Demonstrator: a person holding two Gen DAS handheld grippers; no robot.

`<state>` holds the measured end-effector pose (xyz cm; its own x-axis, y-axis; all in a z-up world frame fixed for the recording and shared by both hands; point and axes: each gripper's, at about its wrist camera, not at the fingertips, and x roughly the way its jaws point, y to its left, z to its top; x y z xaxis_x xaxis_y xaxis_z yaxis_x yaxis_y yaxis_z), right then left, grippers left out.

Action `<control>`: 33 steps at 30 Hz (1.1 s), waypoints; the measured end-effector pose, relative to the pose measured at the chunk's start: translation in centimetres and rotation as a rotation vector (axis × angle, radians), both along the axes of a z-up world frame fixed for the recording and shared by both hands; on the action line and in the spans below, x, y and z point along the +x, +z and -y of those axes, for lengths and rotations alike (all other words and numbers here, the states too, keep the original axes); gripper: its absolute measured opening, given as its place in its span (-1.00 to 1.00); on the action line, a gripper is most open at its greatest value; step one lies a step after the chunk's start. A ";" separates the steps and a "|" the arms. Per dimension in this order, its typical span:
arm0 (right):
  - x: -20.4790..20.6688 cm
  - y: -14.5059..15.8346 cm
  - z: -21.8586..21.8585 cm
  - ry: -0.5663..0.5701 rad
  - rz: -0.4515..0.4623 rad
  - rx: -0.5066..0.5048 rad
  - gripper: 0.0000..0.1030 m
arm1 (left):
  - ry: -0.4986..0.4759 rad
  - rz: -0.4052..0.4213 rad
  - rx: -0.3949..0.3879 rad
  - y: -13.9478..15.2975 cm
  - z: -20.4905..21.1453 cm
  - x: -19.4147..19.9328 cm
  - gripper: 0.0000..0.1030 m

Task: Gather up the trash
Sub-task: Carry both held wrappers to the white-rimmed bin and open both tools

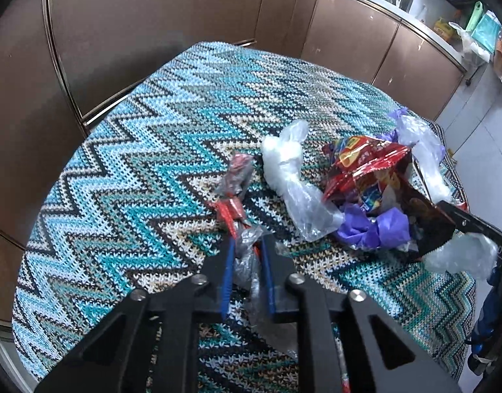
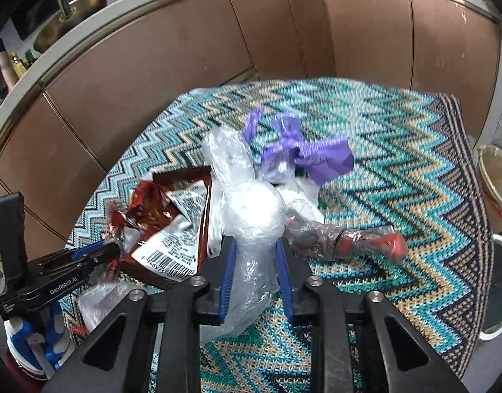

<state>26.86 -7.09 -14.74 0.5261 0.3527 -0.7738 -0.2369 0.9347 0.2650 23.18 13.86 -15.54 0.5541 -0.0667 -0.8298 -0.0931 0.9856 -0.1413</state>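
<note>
Trash lies on a table under a zigzag knit cloth (image 1: 120,180). My left gripper (image 1: 247,245) is shut on a crumpled red-and-clear wrapper (image 1: 234,193); the right wrist view has it at the left (image 2: 110,252). My right gripper (image 2: 256,245) is shut on a clear plastic bag (image 2: 251,216), whose tail hangs down between the pads. That gripper enters the left wrist view from the right edge (image 1: 464,219). A red snack bag (image 1: 365,170) and purple plastic (image 1: 375,229) lie between the two grippers. Another clear bag (image 1: 290,177) lies beside the snack bag.
Brown cabinet doors (image 2: 283,39) curve behind the table. Right of my right gripper lies a second red-and-clear wrapper (image 2: 359,240). Past the table's right edge stand a lined bin (image 2: 496,177) and a white-rimmed container (image 2: 500,285). A person's blue-and-white shoe (image 2: 21,337) shows at lower left.
</note>
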 end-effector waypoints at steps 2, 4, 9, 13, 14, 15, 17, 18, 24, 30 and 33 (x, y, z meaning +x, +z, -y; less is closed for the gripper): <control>-0.5 0.2 0.3 0.004 0.013 0.005 -0.68 | 0.009 0.032 0.000 0.7 -0.1 -0.6 -0.79; -1.4 1.0 0.7 -0.004 0.036 0.016 -0.72 | 0.015 0.063 -0.001 1.6 -0.4 -1.4 -0.80; -4.4 3.3 1.8 -0.016 0.103 0.048 -0.74 | 0.007 0.160 0.011 5.2 -0.1 -3.9 -0.81; -7.6 5.6 3.4 -0.041 0.163 0.104 -0.74 | -0.056 0.225 0.002 8.0 1.6 -5.7 -0.81; -8.3 6.1 3.8 -0.048 0.176 0.113 -0.74 | -0.075 0.238 -0.005 8.6 2.1 -6.0 -0.81; -9.0 6.6 4.2 -0.055 0.190 0.121 -0.74 | -0.103 0.254 -0.016 9.4 3.0 -6.5 -0.81; -10.5 7.7 5.4 -0.075 0.220 0.134 -0.74 | -0.155 0.279 -0.037 10.6 4.8 -6.9 -0.81; -11.6 8.3 6.4 -0.095 0.242 0.137 -0.74 | -0.189 0.290 -0.045 11.2 6.1 -7.0 -0.81; -16.0 10.2 13.2 -0.252 0.309 0.109 -0.74 | -0.382 0.306 -0.049 13.6 15.1 -5.9 -0.81; -18.2 8.9 23.2 -0.494 0.275 0.033 -0.74 | -0.595 0.294 -0.049 14.5 27.3 -3.8 -0.81; -17.8 7.7 27.4 -0.581 0.241 -0.014 -0.74 | -0.681 0.262 -0.048 13.9 33.7 -1.9 -0.81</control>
<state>9.10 -34.53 -7.05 0.7887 -0.0527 -0.6125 0.2596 0.9317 0.2541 21.27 -19.86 -1.65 0.5566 -0.5005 -0.6631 0.5810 0.8050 -0.1198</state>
